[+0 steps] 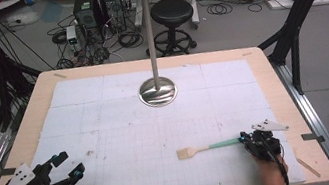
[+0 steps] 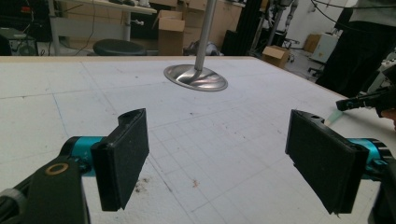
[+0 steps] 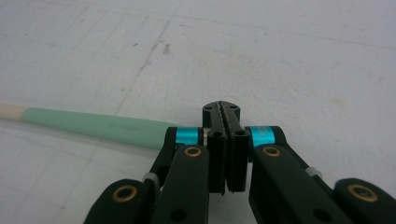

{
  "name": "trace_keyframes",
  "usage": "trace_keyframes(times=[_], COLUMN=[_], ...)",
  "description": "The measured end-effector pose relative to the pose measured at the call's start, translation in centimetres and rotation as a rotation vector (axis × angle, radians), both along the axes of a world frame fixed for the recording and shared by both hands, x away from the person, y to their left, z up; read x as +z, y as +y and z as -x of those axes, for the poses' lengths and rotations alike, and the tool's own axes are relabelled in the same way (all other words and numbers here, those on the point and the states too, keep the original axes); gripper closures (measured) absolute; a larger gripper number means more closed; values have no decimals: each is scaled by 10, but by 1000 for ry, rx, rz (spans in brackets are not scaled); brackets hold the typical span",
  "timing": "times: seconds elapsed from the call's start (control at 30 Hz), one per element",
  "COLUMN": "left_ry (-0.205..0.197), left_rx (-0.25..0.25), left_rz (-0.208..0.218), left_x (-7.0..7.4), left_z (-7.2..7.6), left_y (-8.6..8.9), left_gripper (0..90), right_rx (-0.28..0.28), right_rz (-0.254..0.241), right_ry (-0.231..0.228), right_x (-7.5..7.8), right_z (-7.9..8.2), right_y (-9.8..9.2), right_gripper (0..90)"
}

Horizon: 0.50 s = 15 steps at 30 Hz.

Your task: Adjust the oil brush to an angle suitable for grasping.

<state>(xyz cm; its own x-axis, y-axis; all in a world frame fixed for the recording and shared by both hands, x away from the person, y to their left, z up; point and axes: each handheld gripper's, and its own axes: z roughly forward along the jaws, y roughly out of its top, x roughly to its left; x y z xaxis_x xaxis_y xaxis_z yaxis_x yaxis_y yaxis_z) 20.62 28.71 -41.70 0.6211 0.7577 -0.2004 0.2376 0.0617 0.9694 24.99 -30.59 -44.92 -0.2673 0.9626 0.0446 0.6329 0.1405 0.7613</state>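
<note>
A spatula (image 1: 209,147) with a pale wooden blade and a mint-green handle (image 3: 93,125) lies flat on the white gridded mat (image 1: 123,130) at the front right, blade pointing left. My right gripper (image 1: 245,138) sits at the handle's right end. Its jaws (image 3: 222,109) are pressed together pad to pad, and the handle runs in behind the left jaw's linkage rather than between the pads. My left gripper (image 1: 72,162) rests at the front left corner, open wide (image 2: 222,158), with bare mat between its pads.
A tall metal stand with a round shiny base (image 1: 158,92) rises from the mat's far middle, also seen ahead in the left gripper view (image 2: 196,77). A wooden stick (image 1: 309,166) lies at the table's front right edge. A stool (image 1: 171,10) and cables are beyond the table.
</note>
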Motion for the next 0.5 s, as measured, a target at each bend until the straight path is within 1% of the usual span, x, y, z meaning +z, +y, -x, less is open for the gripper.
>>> trace_keyframes(times=[0.13,0.17,0.27,0.3,0.33,0.5], left_ry=[-1,-1,0,1,0,-1], left_rx=[-3,-4,-4,-2,-1,-2], left_rz=[-7,-7,-6,-7,-6,-1], left_x=[0,0,0,0,0,0], left_z=[0,0,0,0,0,0], left_y=[-1,-1,-1,-1,-1,0], left_gripper=[218,219,219,219,219,219], right_rx=[38,51,85,110,110,139], right_rz=[-21,-16,-16,-6,-6,-5], right_ry=[10,9,15,17,17,21], right_x=[0,0,1,1,1,2], right_z=[0,0,-3,-5,-5,-6], right_y=[11,15,29,39,39,56], right_gripper=[891,891,892,891,891,891])
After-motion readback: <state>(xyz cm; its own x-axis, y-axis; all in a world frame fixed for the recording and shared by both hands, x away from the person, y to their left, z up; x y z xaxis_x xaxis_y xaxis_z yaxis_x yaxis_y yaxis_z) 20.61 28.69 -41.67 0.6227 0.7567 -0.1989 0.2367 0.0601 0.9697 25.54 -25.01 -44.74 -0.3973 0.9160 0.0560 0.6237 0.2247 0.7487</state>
